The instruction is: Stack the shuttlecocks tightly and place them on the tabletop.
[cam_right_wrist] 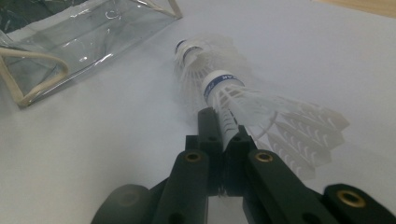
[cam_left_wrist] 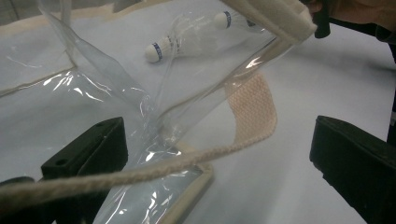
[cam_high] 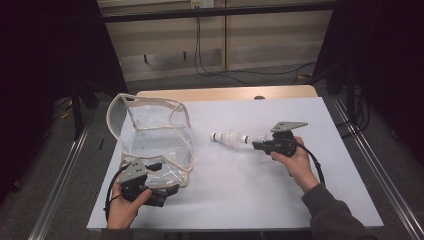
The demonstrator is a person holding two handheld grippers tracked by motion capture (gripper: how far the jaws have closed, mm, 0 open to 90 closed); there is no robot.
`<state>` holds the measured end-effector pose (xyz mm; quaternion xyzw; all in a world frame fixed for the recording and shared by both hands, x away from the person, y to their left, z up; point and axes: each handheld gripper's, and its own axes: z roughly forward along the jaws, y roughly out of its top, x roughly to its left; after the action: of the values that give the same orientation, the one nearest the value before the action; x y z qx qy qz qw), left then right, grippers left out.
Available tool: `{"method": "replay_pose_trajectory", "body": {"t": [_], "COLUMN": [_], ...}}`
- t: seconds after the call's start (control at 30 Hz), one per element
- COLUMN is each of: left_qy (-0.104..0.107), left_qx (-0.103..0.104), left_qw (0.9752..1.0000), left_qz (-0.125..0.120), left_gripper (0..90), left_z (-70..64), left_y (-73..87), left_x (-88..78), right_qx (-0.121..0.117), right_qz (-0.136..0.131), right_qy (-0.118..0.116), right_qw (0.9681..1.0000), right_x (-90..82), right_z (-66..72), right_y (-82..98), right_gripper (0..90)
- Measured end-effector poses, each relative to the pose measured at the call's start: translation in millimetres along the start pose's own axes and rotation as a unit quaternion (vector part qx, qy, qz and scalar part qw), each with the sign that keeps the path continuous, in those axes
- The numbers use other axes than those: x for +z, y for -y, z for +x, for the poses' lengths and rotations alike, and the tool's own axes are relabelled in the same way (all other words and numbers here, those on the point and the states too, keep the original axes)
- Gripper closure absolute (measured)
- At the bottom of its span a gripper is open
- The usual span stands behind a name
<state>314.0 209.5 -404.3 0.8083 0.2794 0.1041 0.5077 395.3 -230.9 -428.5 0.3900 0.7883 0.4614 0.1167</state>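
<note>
A clear plastic bag [cam_high: 155,135] with beige trim stands open on the left of the white table [cam_high: 250,200]. My left gripper [cam_high: 166,177] is at its near corner, open. In the left gripper view the bag's corner [cam_left_wrist: 154,126] and its cord handle [cam_left_wrist: 196,156] lie between the wide-apart jaws of the left gripper [cam_left_wrist: 217,140]. My right gripper [cam_high: 255,145] is shut on the feather skirt of a nested stack of white shuttlecocks [cam_high: 230,138], corks pointing at the bag. The right gripper view shows the right gripper [cam_right_wrist: 224,135] clamped on the nearest shuttlecock [cam_right_wrist: 224,88], with the bag [cam_right_wrist: 84,32] beyond.
The wooden table edge [cam_high: 225,93] shows at the far side. Metal frame rails [cam_high: 370,165] run along both sides of the table. Black cables [cam_high: 215,70] lie on the floor behind. Open white surface lies between the bag and the shuttlecocks.
</note>
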Motion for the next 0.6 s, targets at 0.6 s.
{"method": "replay_pose_trajectory", "body": {"t": [0.6], "left_qy": [-0.001], "left_qx": [-0.001], "left_qw": [1.0], "left_qz": [0.0], "left_gripper": [4.1], "left_z": [0.0], "left_y": [0.1], "left_x": [0.5], "right_qx": [-0.002], "right_qz": [0.001], "right_qy": [-0.004], "right_qw": [1.0], "right_x": [5.6], "right_z": [1.0], "right_y": [-3.7], "right_gripper": [89.4]}}
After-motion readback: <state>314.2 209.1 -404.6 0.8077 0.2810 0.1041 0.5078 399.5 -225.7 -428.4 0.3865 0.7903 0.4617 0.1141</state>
